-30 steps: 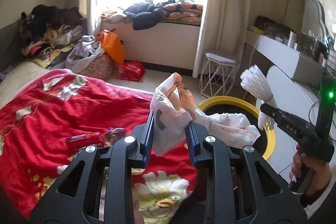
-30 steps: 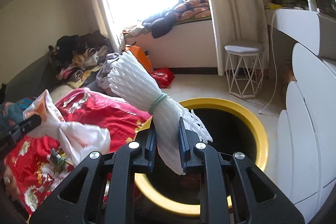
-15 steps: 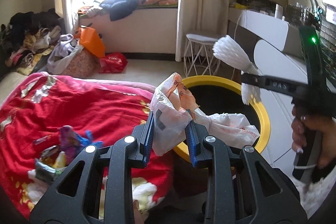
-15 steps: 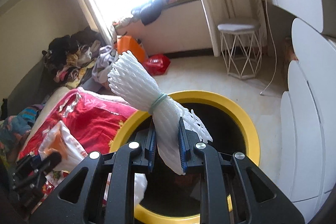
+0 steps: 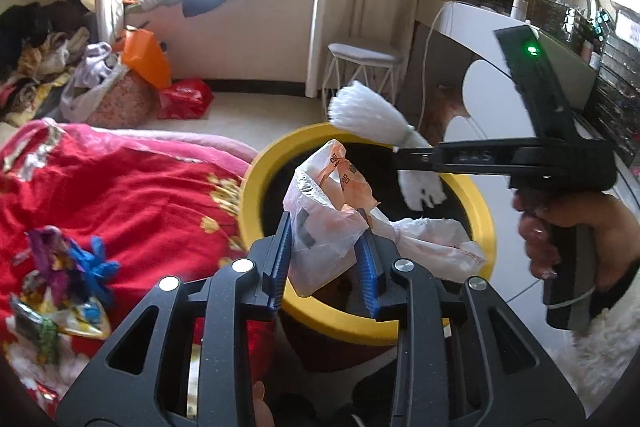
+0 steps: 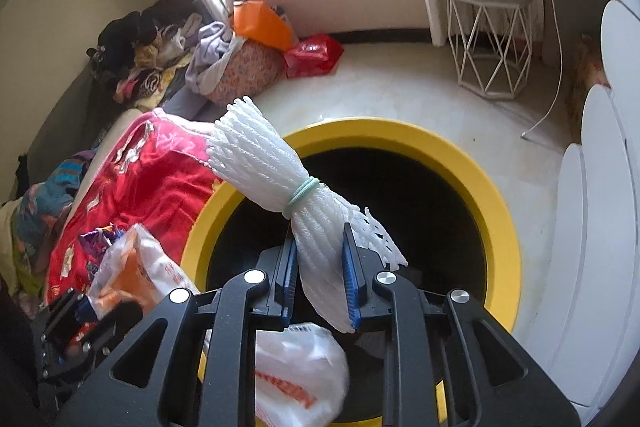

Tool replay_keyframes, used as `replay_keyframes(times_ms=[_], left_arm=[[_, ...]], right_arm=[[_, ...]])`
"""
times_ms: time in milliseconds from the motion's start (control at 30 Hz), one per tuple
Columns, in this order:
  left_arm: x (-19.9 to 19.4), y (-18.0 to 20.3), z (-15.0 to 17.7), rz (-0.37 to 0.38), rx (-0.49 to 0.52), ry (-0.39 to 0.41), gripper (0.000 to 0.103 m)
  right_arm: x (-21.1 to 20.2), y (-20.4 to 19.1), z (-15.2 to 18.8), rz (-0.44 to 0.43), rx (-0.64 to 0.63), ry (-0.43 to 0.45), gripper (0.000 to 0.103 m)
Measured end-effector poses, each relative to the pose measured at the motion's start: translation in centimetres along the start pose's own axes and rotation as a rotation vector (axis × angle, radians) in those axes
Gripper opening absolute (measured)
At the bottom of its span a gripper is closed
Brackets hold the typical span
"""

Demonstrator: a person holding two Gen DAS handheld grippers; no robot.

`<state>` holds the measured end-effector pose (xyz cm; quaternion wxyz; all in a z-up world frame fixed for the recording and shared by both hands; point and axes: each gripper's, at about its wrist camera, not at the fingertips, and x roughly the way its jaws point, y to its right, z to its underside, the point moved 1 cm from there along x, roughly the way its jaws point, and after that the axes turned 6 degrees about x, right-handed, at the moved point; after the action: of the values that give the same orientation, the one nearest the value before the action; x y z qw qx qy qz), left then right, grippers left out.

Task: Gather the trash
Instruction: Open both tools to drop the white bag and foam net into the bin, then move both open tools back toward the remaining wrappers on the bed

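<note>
Both grippers hang over the mouth of the round bin with the thick yellow rim and black inside (image 6: 496, 211), which serves as the landmark here. The left gripper (image 5: 325, 259) has a crumpled white-and-orange plastic bag (image 5: 320, 223) between its blue pads, and its jaws are opening, though the pads appear to press on the bag's sides for now; the bag bulges upward from the fingers, with its loose tail spilling toward the bin's near rim. The right gripper (image 6: 320, 279) has a bundle of white foam fruit netting tied with a pale green elastic band (image 6: 272, 183) between its pads, and its jaws are opening as well, the netting not yet free of them. The bundle's long axis runs up and away from the fingers, toward the side of the bin that meets the bed's red flowered blanket (image 5: 120, 195), so its fanned upper end reaches out about over the rim while its frayed lower end lies over the black opening. Judged from this, both pieces are directly above the bin and need only fall; the right gripper sits nearer the centre of the opening, the left nearer the rim by the blanket, so the bag's tail risks catching on the yellow edge. More coloured wrappers (image 5: 68, 267) lie on the blanket, beside the bin.
</note>
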<state>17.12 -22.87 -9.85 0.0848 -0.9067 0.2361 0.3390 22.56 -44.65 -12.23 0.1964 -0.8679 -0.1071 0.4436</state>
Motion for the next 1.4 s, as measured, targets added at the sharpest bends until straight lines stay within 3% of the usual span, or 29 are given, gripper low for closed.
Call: replay_keyframes(times_ms=[133, 167, 233, 367, 600, 900, 1400], left_arm=[[0.1, 0.4, -0.2, 0.031, -0.024, -0.008, 0.038], [0.1, 0.5, -0.2, 0.035, -0.028, -0.005, 0.048], [-0.3, 0.6, -0.4, 0.046, -0.047, 0.007, 0.057], [-1.0, 0.5, -0.8, 0.060, -0.093, 0.027, 0.091], [-3.0, -0.1, -1.3, 0.040, -0.180, 0.080, 0.092], [-6.1, -1.8, -1.0, -0.039, -0.226, 0.122, 0.092], [-13.3, -7.5, 1.4, -0.210, -0.211, 0.216, 0.092]], right_arm=[[-0.1, 0.7, -0.5, -0.010, 0.027, -0.017, 0.038], [-0.4, 0.9, -0.6, -0.011, 0.038, -0.012, 0.041], [-1.1, 1.3, -0.7, -0.010, 0.058, 0.001, 0.048], [-2.5, 2.2, -0.9, -0.015, 0.096, 0.028, 0.055], [-5.9, 2.9, 0.1, -0.009, 0.113, 0.088, 0.070], [-9.2, 1.9, 2.5, 0.042, 0.093, 0.182, 0.077], [-10.0, -7.4, 5.1, -0.030, -0.036, 0.298, 0.084]])
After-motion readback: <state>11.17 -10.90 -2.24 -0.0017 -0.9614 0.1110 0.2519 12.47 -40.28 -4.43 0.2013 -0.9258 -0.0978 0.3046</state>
